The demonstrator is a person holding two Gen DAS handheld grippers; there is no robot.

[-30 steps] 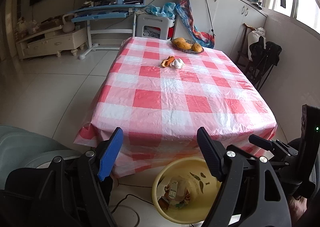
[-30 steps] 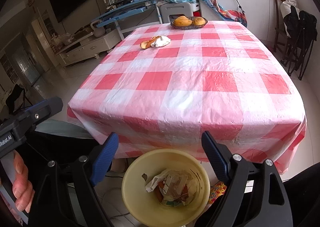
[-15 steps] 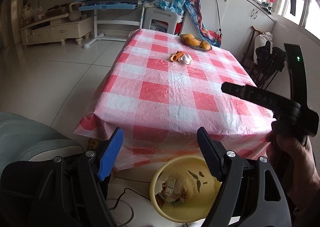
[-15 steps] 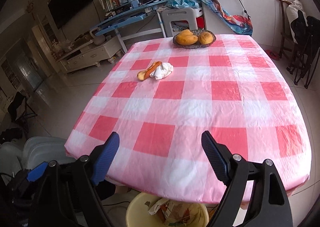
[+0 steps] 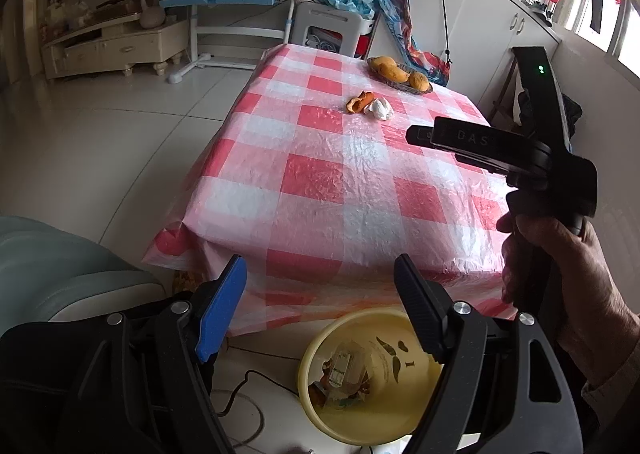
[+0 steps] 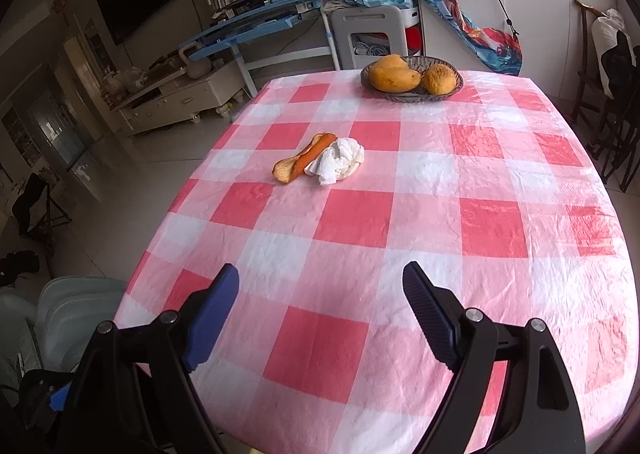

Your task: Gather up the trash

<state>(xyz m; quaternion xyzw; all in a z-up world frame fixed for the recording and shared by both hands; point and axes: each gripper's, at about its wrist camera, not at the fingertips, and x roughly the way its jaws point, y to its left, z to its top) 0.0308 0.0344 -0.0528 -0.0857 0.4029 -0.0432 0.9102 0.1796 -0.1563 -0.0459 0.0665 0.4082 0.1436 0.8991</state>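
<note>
Both grippers gape empty: right gripper, partly lettered "DAS", over the checked tablecloth; left gripper above the yellow bin. Orange peel touches crumpled tissue far across.

Peel touching crumpled tissue

Both wrist views toward the checked table.

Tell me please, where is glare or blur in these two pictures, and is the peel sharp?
Left wrist view: the windows are blown out white, the tablecloth shows crinkled sheen, and edges bend from fisheye. Right wrist view: the orange peel and crumpled tissue look sharp, soft glare lies on the cloth's right side, and the corners darken.
</note>
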